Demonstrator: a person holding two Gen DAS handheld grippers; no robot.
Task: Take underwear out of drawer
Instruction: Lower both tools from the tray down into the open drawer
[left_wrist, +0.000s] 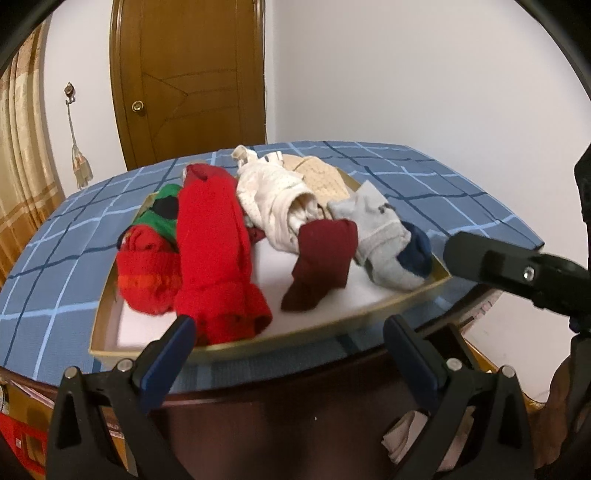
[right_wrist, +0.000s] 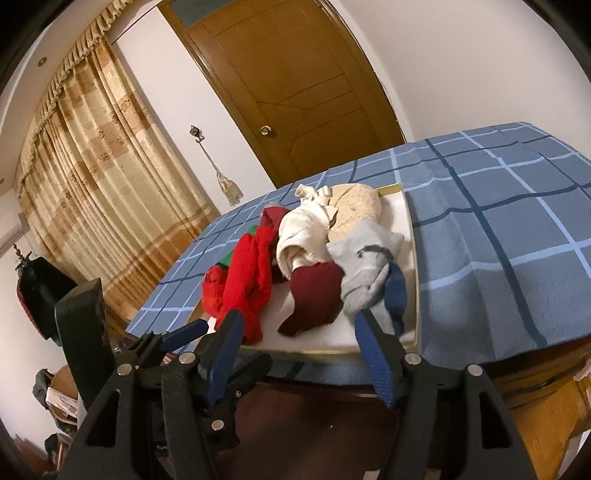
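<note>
A shallow drawer (left_wrist: 229, 350) with a gold rim and white floor lies on a bed. It holds bunched underwear: a bright red piece (left_wrist: 214, 251), a dark red one (left_wrist: 321, 258), a cream one (left_wrist: 273, 199), a grey one (left_wrist: 380, 232) and a green-and-red bundle (left_wrist: 155, 236). My left gripper (left_wrist: 288, 325) stands open just in front of the drawer's near rim, its left finger close to the bright red piece. My right gripper (right_wrist: 299, 317) is open too, before the drawer (right_wrist: 325, 350), facing the dark red piece (right_wrist: 314, 295) and the grey one (right_wrist: 362, 254). Neither holds anything.
A blue checked cover (left_wrist: 74, 258) spreads over the bed around the drawer. Dark wooden bed frame (left_wrist: 277, 406) lies below the grippers. Behind stand a brown door (left_wrist: 192, 81) and white wall; a beige curtain (right_wrist: 92, 166) hangs at the left. The left gripper's body (right_wrist: 85, 332) sits beside my right one.
</note>
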